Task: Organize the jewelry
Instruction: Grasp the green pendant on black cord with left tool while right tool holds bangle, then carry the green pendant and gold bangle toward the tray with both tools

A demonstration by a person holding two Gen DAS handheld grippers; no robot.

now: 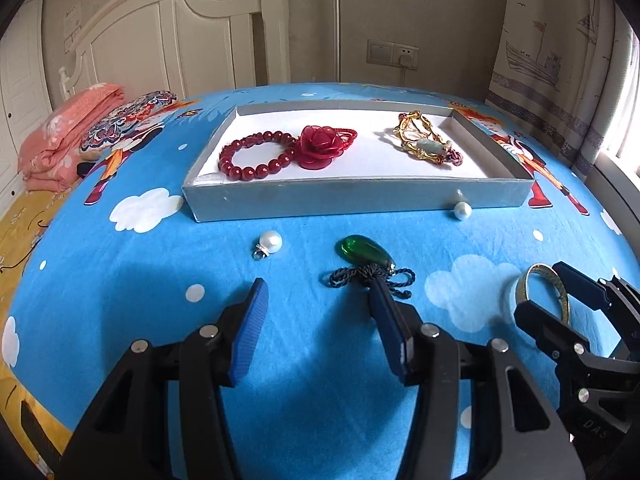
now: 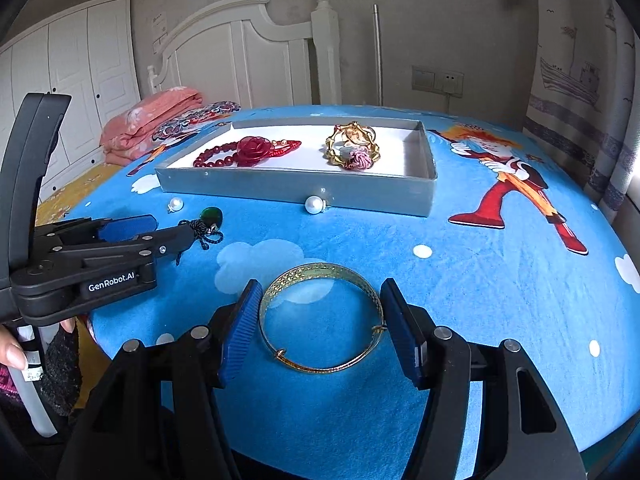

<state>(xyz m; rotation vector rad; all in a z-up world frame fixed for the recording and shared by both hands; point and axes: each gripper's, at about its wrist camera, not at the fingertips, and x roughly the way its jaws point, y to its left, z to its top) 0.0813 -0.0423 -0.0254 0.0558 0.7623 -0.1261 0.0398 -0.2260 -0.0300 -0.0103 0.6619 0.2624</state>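
Bedroom: white headboard (image 1: 168, 36), white wardrobe doors (image 2: 76, 80) at far left, boat-print curtain (image 1: 552, 56) at right.
Surface: blue cartoon-print bedsheet (image 1: 304, 332) with white clouds.
Tray: shallow grey cardboard tray (image 1: 320, 200) at the far middle, white inside; it holds a dark red bead bracelet (image 1: 256, 156), a red rose ornament (image 1: 320, 146) and a gold-framed jade pendant (image 1: 424, 140).
Loose pieces: two white pearl drops (image 1: 270, 242) (image 1: 462, 211) near the tray's front wall, the right one just beside it; a green oval pendant on black knotted cord (image 1: 366, 254).
Left gripper (image 1: 318, 292): jaws stand apart with only sheet between them; right blue pad tip over the black cord.
Right gripper (image 2: 318, 304): closed on a thin gold patterned bangle (image 2: 320, 316) lying on the sheet; both pads touch its rim.
Right view only: fingers of a hand (image 2: 12, 352) at the left gripper's handle; small paper labels, unreadable.
Left view only: plug in the wall socket (image 1: 406, 60).
Writing: "GenRobot.AI" on the left gripper; "DAS" partly readable on the right gripper.
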